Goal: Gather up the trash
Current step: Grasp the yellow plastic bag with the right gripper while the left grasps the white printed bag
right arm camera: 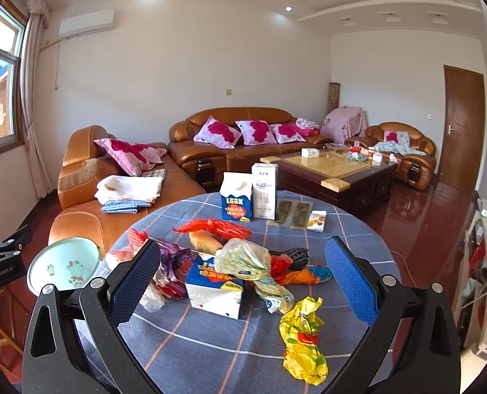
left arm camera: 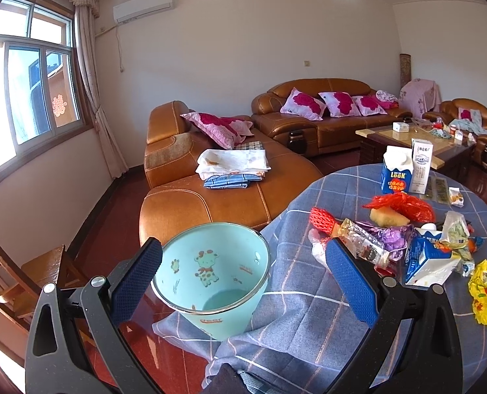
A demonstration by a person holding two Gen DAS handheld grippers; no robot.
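Note:
A light blue trash bin (left arm camera: 210, 279) with a giraffe print stands empty beside the round table's left edge; it also shows in the right wrist view (right arm camera: 62, 264). My left gripper (left arm camera: 243, 275) is open, its jaws wide on either side of the bin's rim. Trash lies on the blue checked tablecloth (right arm camera: 210, 344): a fallen milk carton (right arm camera: 215, 290), a yellow wrapper (right arm camera: 304, 338), a clear plastic bag (right arm camera: 243, 259), a red bag (right arm camera: 213, 226), a bread piece (right arm camera: 205, 241). My right gripper (right arm camera: 241, 282) is open and empty above the pile.
Two upright cartons (right arm camera: 248, 197) and a small box (right arm camera: 317, 220) stand at the table's far side. An orange leather sofa (left arm camera: 210, 180) is behind the bin. A coffee table (right arm camera: 335, 170) stands beyond. A wooden chair (left arm camera: 39, 275) is at left.

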